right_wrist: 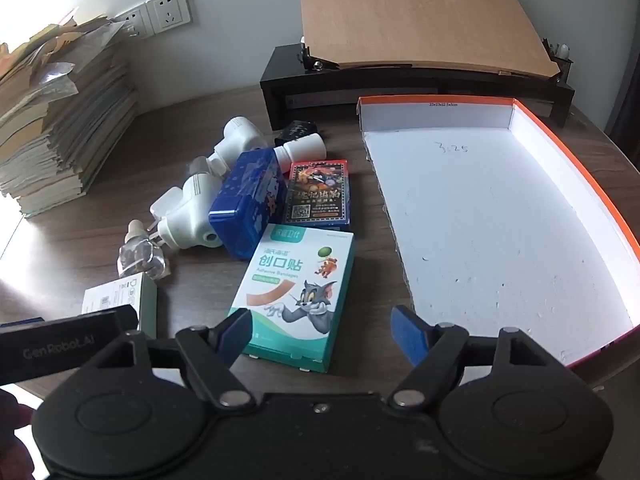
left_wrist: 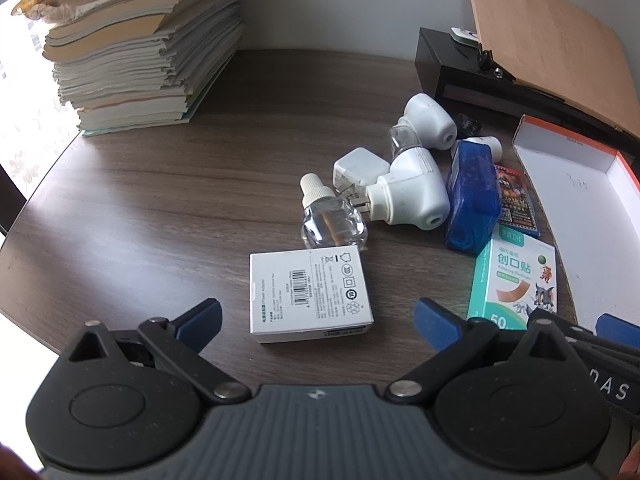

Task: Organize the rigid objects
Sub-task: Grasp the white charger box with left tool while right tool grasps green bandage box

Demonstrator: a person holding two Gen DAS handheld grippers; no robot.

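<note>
My left gripper (left_wrist: pixel 318 322) hangs open just above a white power-adapter box (left_wrist: pixel 308 294) lying flat on the dark wooden table (left_wrist: pixel 140 200). My right gripper (right_wrist: pixel 320 330) is open too, above the near end of a teal bandage box (right_wrist: pixel 296 292). Beyond them lie a clear refill bottle (left_wrist: pixel 330 220), a white charger (left_wrist: pixel 360 168), two white plug-in heaters (left_wrist: pixel 412 196) (left_wrist: pixel 430 120), a blue plastic case (right_wrist: pixel 248 204) and a card deck box (right_wrist: pixel 318 194). An orange-rimmed tray with a white floor (right_wrist: pixel 500 216) lies to the right, nothing inside.
A tall stack of books and papers (left_wrist: pixel 140 44) fills the far left. A black monitor stand (right_wrist: pixel 400 84) carrying a tilted wooden board (right_wrist: pixel 420 16) sits against the back wall. Wall sockets (right_wrist: pixel 168 10) are above the table. The left gripper's body (right_wrist: pixel 68 344) shows beside the right one.
</note>
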